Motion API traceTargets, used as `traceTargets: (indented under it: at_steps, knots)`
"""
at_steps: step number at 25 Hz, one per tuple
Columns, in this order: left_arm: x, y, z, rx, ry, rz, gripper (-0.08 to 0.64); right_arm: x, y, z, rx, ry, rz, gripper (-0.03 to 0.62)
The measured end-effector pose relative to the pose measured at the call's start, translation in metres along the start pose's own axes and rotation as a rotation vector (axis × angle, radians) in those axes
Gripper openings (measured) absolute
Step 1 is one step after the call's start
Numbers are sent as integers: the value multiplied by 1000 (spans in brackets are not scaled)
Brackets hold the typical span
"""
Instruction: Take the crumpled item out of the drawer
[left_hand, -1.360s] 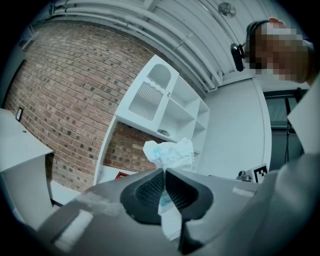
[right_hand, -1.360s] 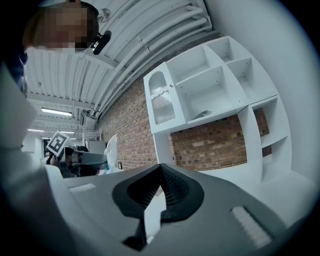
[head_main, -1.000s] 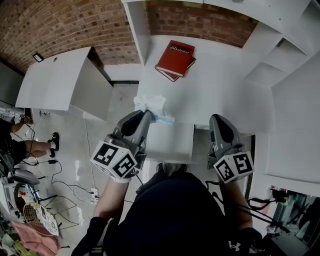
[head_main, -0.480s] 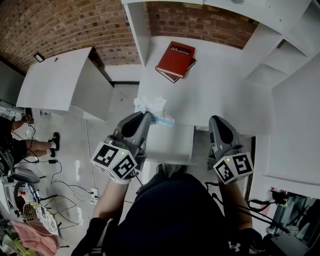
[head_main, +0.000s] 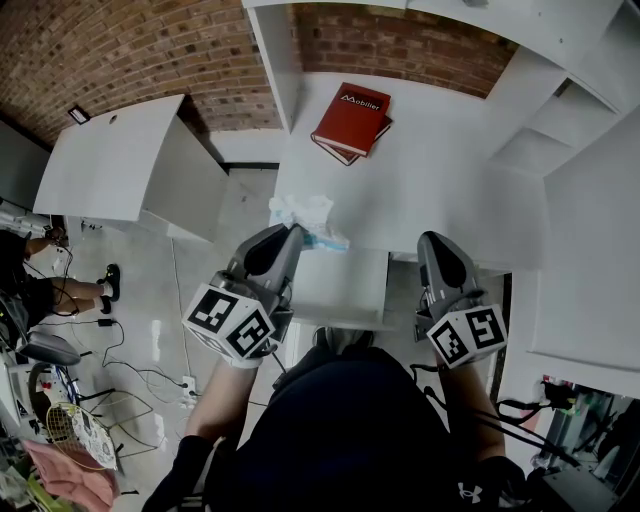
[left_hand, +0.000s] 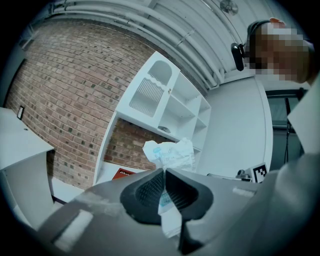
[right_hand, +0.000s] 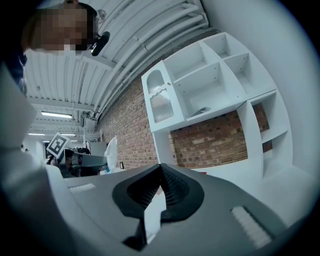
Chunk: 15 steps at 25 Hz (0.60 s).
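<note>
Compared with a second ago almost nothing has moved. The left tongs (head_main: 296, 232) are clenched on the crumpled item (head_main: 303, 212), a scrunched white wrapper with blue print. In the left gripper view the left tongs (left_hand: 164, 172) have their ribbed pads pressed together on a strip of the crumpled item (left_hand: 170, 152), and the rest of it bunches up past the tips. In the head view it sits at the front left corner of the white surface (head_main: 430, 180), just beyond the open drawer (head_main: 345, 290) and clear of it. Whether it touches the surface or hangs just over it I cannot tell. It lies a touch further from the person than it did a second ago, and the left tongs have edged the same way by very little. The right tongs (head_main: 430, 240) are where they were, at the front edge of the surface to the right of the drawer. The right gripper view shows the right tongs (right_hand: 161, 169) clenched tip to tip with nothing caught between them. The red book (head_main: 350, 116) lies at the far side of the surface, well apart from the crumpled item and unmoved. A second book lies beneath it. The white shelf unit (right_hand: 220, 80) against the brick wall (head_main: 120, 45) looks the same. The one clear change is off at the left edge of the head view: the other person (head_main: 30, 292) standing on the floor there has drawn further out of the picture.
</note>
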<state>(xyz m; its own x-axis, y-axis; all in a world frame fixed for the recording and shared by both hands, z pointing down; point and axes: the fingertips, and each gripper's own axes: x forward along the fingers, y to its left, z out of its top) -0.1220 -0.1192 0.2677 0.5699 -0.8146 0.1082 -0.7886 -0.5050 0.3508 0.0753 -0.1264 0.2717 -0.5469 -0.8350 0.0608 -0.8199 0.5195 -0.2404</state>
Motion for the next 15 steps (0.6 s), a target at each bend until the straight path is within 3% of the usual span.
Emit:
traceTargets:
  at_steps: [15]
  knots:
    - [2,0,-9,4,21,4,14,-3,-6,-6,15,2,2,2]
